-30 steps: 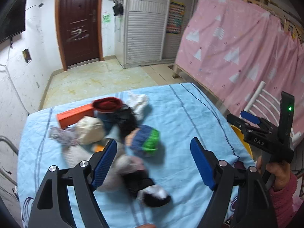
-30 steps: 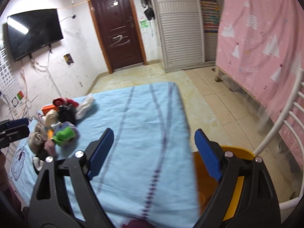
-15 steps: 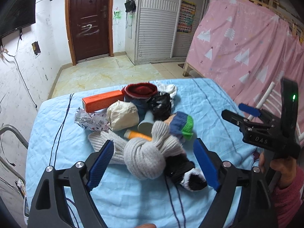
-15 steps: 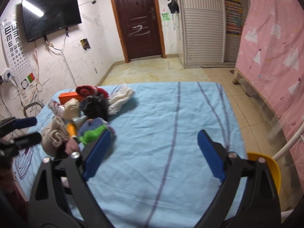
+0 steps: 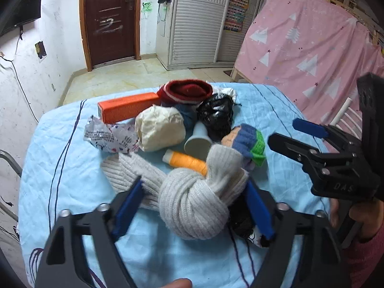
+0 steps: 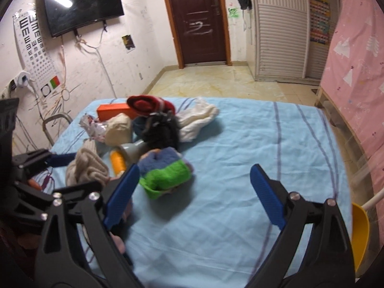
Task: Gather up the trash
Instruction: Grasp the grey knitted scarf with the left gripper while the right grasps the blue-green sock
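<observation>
A pile lies on the blue sheet (image 5: 60, 180): an orange box (image 5: 127, 106), a crumpled printed wrapper (image 5: 108, 138), a cream bag (image 5: 158, 128), a black bag (image 5: 217, 114), a grey cup (image 5: 198, 141), an orange tube (image 5: 186, 159) and rolled socks. My left gripper (image 5: 194, 206) is open, its jaws on either side of a knotted white sock (image 5: 192, 204). My right gripper (image 6: 194, 196) is open and empty, just right of a blue-green sock (image 6: 165, 170); it also shows in the left wrist view (image 5: 302, 134).
A red sock (image 5: 186, 91) and a white cloth (image 6: 198, 118) lie at the pile's far side. A yellow bin (image 6: 360, 225) stands off the sheet's right edge by a white chair (image 5: 348, 112). A pink curtain (image 5: 300, 43) hangs on the right.
My left gripper has moved forward and down, so the knotted white sock now sits between its jaws. My right gripper has swung left toward the pile.
</observation>
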`<state>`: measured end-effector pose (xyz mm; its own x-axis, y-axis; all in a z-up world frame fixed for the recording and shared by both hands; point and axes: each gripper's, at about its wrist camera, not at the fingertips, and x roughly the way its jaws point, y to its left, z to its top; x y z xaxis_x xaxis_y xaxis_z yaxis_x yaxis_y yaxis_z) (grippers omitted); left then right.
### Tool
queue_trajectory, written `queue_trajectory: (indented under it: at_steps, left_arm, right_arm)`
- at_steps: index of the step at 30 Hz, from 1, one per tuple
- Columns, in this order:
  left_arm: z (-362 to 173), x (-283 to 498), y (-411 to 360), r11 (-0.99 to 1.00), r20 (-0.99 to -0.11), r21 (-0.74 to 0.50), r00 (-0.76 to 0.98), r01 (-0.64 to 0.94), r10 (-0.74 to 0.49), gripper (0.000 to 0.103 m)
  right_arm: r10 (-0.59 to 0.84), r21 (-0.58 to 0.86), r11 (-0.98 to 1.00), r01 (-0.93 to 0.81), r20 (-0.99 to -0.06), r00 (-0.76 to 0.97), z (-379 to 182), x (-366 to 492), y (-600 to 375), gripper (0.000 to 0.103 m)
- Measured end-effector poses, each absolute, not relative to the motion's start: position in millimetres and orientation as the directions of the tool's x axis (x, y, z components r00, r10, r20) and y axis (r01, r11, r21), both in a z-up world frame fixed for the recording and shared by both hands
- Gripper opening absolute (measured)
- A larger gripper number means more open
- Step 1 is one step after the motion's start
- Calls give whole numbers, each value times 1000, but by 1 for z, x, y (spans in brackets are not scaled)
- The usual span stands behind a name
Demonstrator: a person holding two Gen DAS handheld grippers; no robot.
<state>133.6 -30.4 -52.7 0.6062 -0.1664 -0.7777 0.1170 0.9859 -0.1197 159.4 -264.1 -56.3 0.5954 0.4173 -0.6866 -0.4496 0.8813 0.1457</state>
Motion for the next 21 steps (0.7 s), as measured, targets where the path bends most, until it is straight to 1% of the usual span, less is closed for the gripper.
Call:
queue_trajectory:
  at_steps: [1,4,8,15,16,17,18,19,20,21]
  left_arm:
    - [-54,133,-29,987,-776,-118,609,113,-163,52]
    - [-54,127,-24,984,-764,-135,621,116,-177,48]
    - [-50,119,-15,981,-750,-161,633,108,-193,47]
    - [-32,104,1,983,-714,-166,677,81,-176,47]
    - [-31,103,4,983,-712,-168,680,78,-175,47]
    - [-28,101,6,983,-707,-170,686,72,-172,47]
    - [-26,101,7,983,-705,-171,688,68,-170,47]
    - [-25,100,8,983,-703,-171,692,64,-167,47]
    - [-23,99,9,984,-700,-169,695,60,-163,47]
    - [-22,98,9,984,-698,-167,698,57,-159,47]
  right_arm:
    - [420,146,879,-454,-690,590,-57,160,-260,90]
    - [430,147,867,-477,-705,564,-61,163,-249,90]
    - [430,136,857,-498,-722,542,-68,167,-233,90]
    - [401,121,864,-489,-753,522,-77,177,-221,90]
    - [398,121,865,-486,-756,520,-78,178,-220,88]
    - [397,124,866,-485,-760,515,-79,179,-219,82]
    - [398,128,865,-485,-765,507,-81,180,-218,63]
    - [400,134,862,-488,-771,496,-83,180,-217,53]
    - [401,133,861,-491,-773,492,-84,179,-216,49]
    - [398,124,859,-497,-772,495,-83,178,-215,41]
